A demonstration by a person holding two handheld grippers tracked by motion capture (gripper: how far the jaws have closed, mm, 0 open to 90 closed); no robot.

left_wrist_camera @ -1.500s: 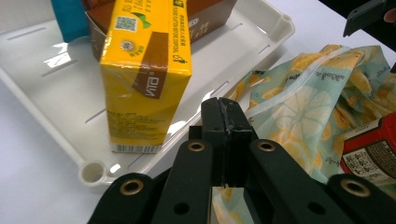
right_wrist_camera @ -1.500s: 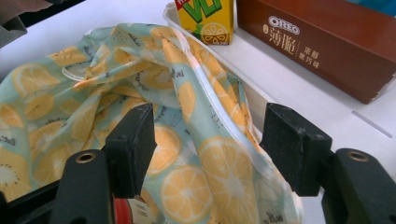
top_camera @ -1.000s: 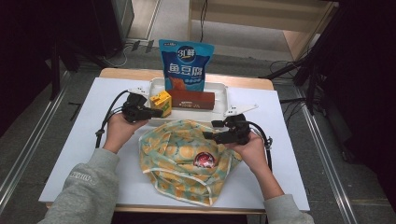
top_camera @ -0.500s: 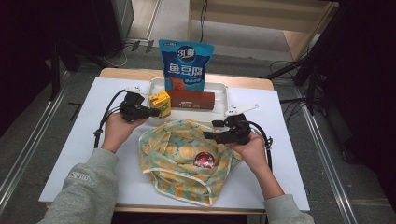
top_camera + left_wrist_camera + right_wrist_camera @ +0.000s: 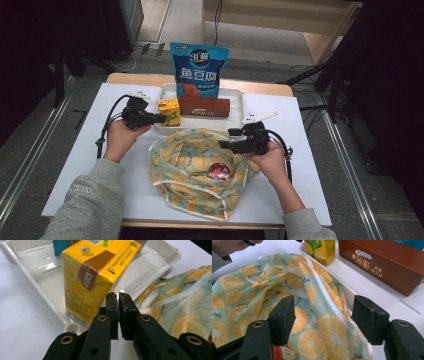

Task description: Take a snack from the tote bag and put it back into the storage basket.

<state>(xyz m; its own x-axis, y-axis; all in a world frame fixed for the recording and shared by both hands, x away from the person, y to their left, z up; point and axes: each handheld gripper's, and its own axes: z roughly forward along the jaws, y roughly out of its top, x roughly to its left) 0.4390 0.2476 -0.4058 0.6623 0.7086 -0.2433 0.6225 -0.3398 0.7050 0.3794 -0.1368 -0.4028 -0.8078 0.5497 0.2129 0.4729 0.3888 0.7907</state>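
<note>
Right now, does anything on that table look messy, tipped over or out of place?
Only mildly. The lemon-print bag lies crumpled, its top edge bunched against the white tray, with a round red packet lying at its middle. The yellow drink carton, brown biscuit box and blue snack pouch look orderly. Nothing spilled.

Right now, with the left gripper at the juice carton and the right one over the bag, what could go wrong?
1. Left gripper is shut beside the yellow carton, not on it; pushing could tip the carton in the white tray.
2. Right gripper stands open over the lemon-print bag; closing may catch only loose fabric, and the bag mouth could collapse.
</note>
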